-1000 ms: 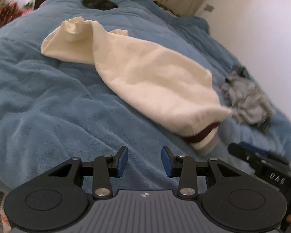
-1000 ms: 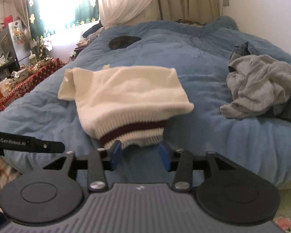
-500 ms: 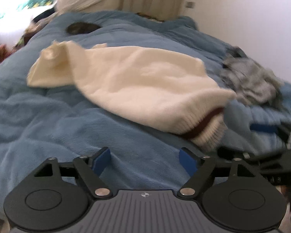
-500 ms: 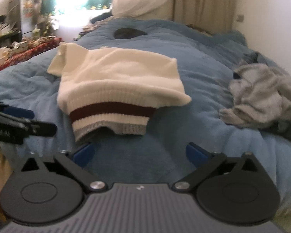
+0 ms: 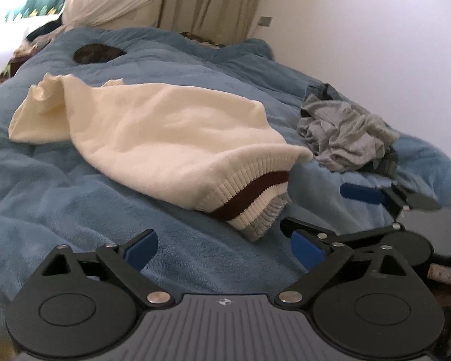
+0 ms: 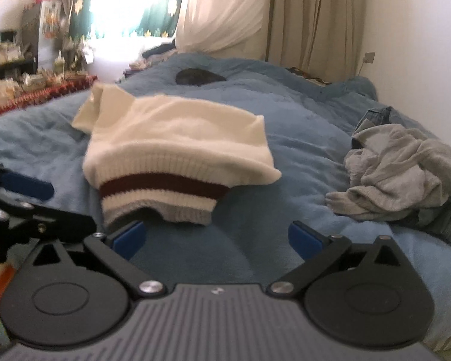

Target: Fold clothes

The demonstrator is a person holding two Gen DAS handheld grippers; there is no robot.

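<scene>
Two tools, left [image 5: 224, 251] and right [image 6: 216, 239], spread, empty; cream sweater [image 6: 177, 147] lies partly doubled on bed [image 5: 75, 210]; grey garment [image 6: 403, 174] crumpled, unfolded.

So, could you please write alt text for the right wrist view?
A cream sweater with a dark red hem stripe lies on a blue blanket, just beyond the open right gripper. A crumpled grey garment lies to its right.

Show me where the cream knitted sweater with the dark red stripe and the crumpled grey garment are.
cream knitted sweater with dark red stripe [image 5: 171, 138], left wrist view, on its plain body.
crumpled grey garment [image 6: 403, 174], right wrist view, on the heap's middle folds.
</scene>
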